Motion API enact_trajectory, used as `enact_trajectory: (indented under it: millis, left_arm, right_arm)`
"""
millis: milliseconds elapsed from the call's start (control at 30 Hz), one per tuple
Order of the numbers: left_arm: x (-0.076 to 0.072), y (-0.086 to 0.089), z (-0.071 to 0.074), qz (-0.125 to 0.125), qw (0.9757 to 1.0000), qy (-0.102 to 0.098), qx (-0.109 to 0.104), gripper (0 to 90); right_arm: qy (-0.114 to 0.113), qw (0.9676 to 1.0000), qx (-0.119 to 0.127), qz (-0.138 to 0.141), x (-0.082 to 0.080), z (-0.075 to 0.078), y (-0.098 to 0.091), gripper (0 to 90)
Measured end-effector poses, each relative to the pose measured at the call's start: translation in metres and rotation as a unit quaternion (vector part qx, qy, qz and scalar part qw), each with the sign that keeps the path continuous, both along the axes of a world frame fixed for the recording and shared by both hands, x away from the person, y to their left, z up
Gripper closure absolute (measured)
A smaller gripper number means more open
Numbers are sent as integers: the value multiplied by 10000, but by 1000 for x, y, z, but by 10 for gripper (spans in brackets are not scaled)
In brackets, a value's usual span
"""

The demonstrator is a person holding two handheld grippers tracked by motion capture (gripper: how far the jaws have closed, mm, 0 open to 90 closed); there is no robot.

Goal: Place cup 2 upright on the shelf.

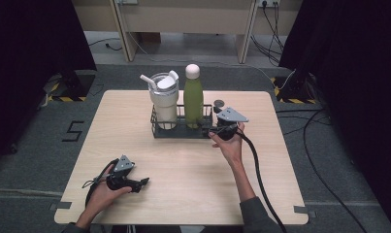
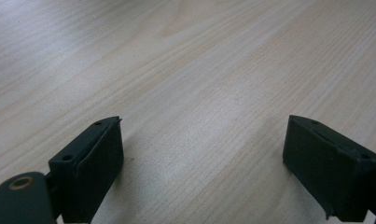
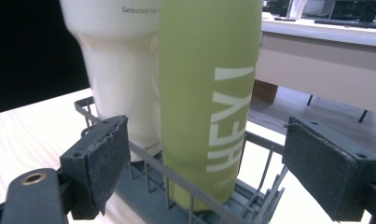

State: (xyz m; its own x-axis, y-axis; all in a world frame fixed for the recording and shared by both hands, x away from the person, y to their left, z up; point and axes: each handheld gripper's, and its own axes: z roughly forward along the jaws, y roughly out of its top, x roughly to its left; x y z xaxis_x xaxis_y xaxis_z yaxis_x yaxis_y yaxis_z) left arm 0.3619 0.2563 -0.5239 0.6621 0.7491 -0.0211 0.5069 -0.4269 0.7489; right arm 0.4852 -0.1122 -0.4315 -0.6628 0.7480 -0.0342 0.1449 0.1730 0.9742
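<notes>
A black wire rack point(image 1: 156, 130) stands at the back middle of the wooden table point(image 1: 183, 165). In it a white lidded tumbler point(image 1: 164, 99) with a straw stands upright on the left, and a green bottle point(image 1: 193, 99) with a pale cap on the right. My right gripper point(image 1: 210, 128) is at the rack's right end, pointing left at it. In the right gripper view the jaws stand apart; the green bottle point(image 3: 209, 93) marked "HEY!" and the tumbler point(image 3: 120, 70) are just beyond them, behind the rack's rim point(image 3: 153, 161). My left gripper point(image 1: 143, 183) rests open near the front left, over bare wood point(image 2: 204, 70).
A small dark round object point(image 1: 219, 103) lies on the table behind the rack's right end. A black cable point(image 1: 256, 165) trails from the right gripper to the front edge. Desk legs and dark curtains stand beyond the table.
</notes>
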Motion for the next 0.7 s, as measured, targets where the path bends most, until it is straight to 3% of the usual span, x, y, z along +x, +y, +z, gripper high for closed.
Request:
enact_trajectory:
  millis: [700]
  left_arm:
    - [0, 0, 0, 2, 10000, 4, -2, 116]
  right_arm:
    - [-43, 9999, -71, 64, -35, -2, -19, 154]
